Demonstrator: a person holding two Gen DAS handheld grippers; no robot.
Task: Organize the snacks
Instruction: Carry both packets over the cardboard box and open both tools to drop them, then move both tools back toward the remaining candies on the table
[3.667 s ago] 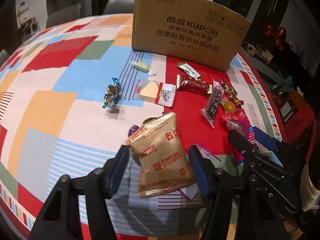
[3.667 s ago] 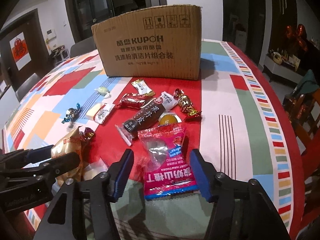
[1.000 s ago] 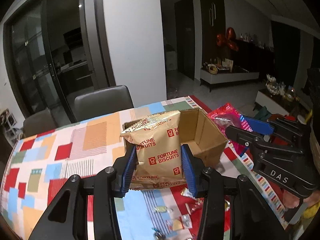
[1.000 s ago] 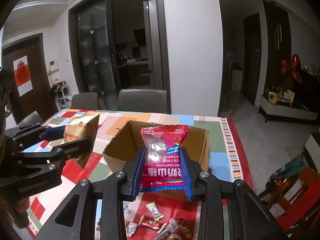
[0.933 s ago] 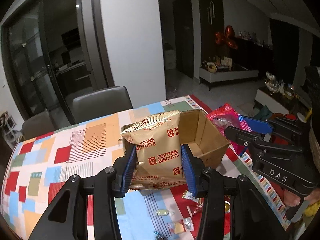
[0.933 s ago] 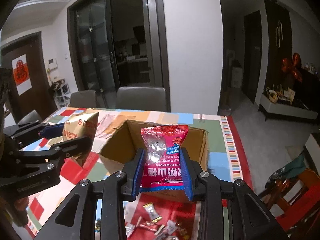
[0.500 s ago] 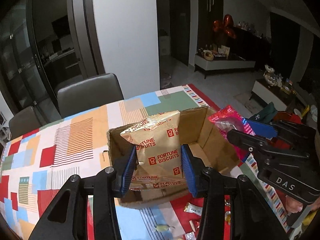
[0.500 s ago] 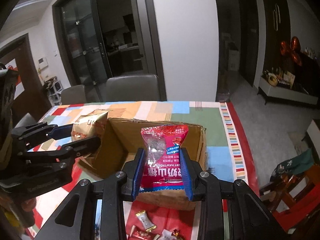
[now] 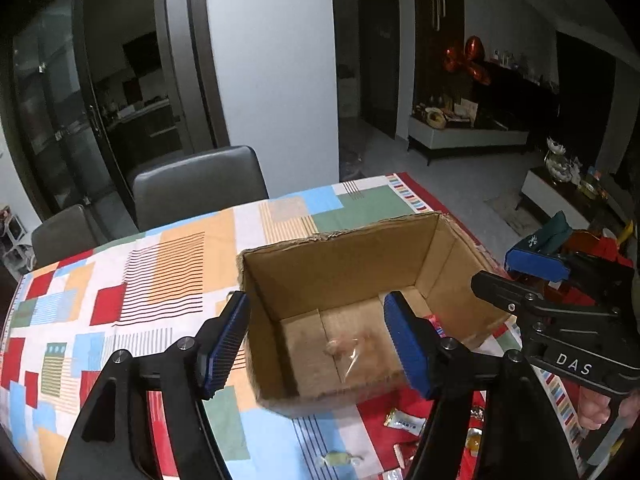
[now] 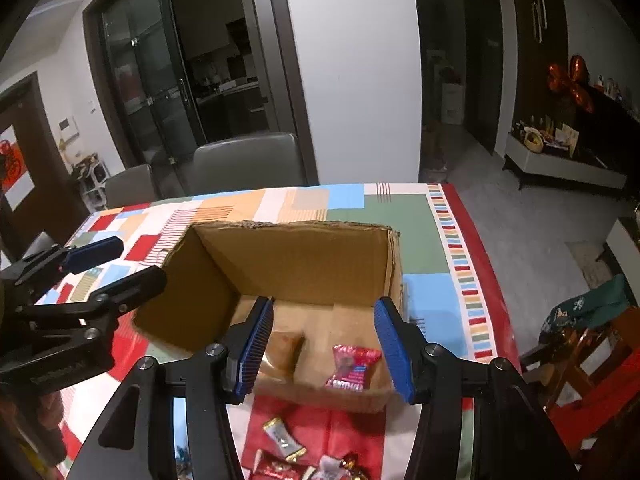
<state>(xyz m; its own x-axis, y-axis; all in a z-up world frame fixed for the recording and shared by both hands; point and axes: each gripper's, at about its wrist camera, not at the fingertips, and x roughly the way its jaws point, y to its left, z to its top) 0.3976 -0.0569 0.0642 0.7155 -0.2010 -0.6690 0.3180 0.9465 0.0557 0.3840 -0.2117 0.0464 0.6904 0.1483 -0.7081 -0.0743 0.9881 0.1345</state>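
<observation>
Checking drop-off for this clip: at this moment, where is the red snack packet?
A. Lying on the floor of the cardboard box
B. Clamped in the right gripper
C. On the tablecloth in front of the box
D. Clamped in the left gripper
A. The red snack packet lies on the bottom of the cardboard box, while the right gripper and the left gripper both hang open and empty above it.

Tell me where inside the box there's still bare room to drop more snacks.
Inside the cardboard box, the floor along the far wall is bare, behind the red packet at the near right and the tan biscuit packet at the near left. The tablecloth in front of the box is crowded with candies.
</observation>
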